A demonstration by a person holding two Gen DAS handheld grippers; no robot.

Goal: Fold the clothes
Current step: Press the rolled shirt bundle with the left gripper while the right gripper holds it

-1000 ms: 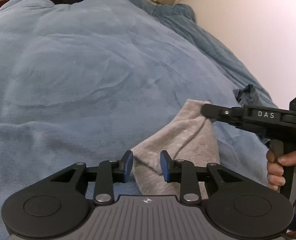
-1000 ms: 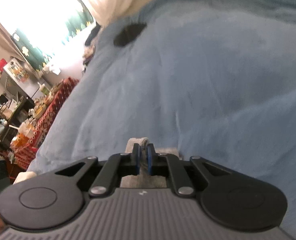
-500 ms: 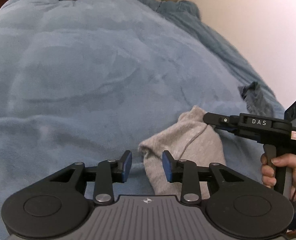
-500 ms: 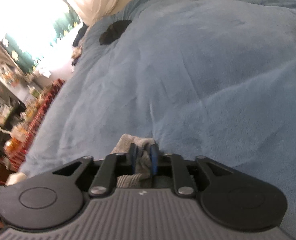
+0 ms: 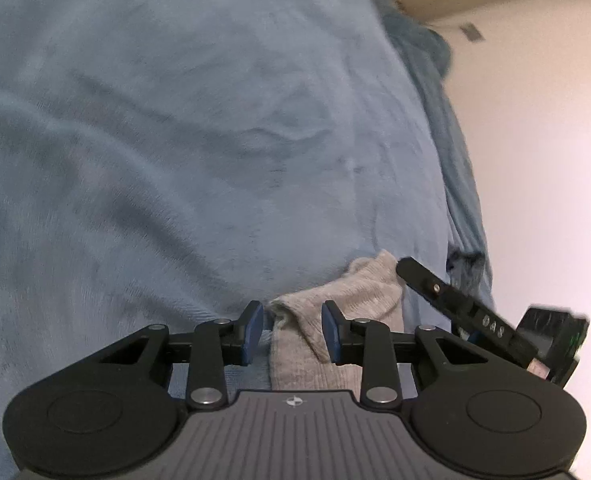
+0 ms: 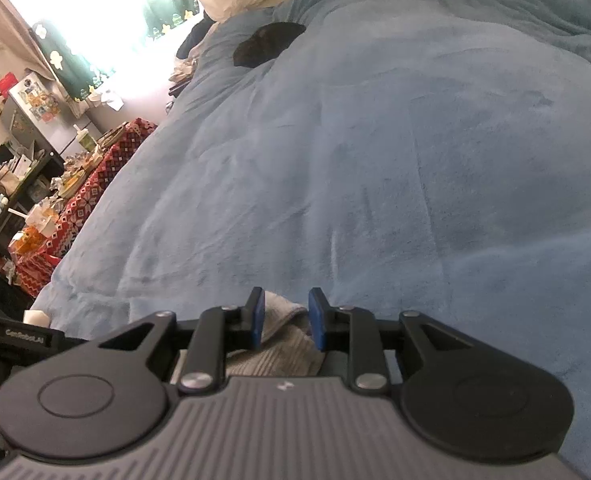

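A grey knit garment (image 5: 359,292) lies in a folded strip on the blue blanket (image 5: 175,140). My left gripper (image 5: 291,332) straddles its near left corner. The jaws are closing, and the left pad still stands off the cloth. My right gripper (image 5: 405,268) comes in from the right, its tip at the garment's far end. In the right wrist view, the right gripper (image 6: 283,320) is opening. The grey garment (image 6: 283,344) lies loose below and between its blue pads, and neither pad presses on it.
A blue blanket (image 6: 375,160) covers the whole bed. A dark lump (image 6: 269,42) sits far up it. A dark blue scrap of cloth (image 5: 465,268) lies by the bed's right edge, next to the wall (image 5: 535,120). A cluttered table with a red patterned cloth (image 6: 95,184) stands left of the bed.
The right gripper's jaws went from shut on the grey garment's end to open, and the cloth dropped onto the blanket. The left gripper rolled and sank closer over the near end.
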